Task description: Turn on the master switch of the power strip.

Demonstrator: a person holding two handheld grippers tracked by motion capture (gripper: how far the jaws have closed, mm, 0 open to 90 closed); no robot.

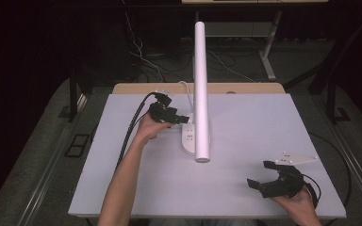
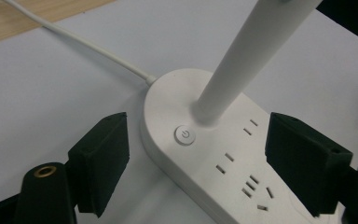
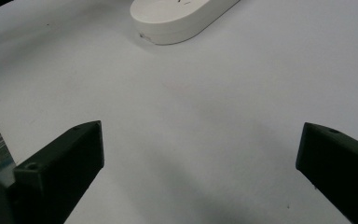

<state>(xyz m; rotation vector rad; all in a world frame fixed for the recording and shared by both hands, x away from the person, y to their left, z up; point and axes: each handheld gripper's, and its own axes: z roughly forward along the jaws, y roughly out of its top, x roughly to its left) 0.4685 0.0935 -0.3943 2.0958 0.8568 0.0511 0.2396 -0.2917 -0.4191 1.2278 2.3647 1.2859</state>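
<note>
A white desk lamp stands mid-table, its tall pole (image 1: 201,89) rising from an oval base (image 1: 189,137) that carries a round power button (image 2: 185,135) and several sockets (image 2: 254,179). My left gripper (image 1: 181,117) is open at the base's left side. In the left gripper view my left gripper (image 2: 205,163) has its jaws on either side of the base, just above it, with the button between them. My right gripper (image 1: 258,173) is open near the table's front right and holds nothing. In the right gripper view my right gripper (image 3: 200,158) points toward the end of the base (image 3: 182,16).
The lamp's white cable (image 2: 88,49) runs from the base to the table's back edge. The white table top (image 1: 264,127) lies on a wooden desk (image 1: 136,88). Dark floor with cables and table legs (image 1: 268,56) lies beyond.
</note>
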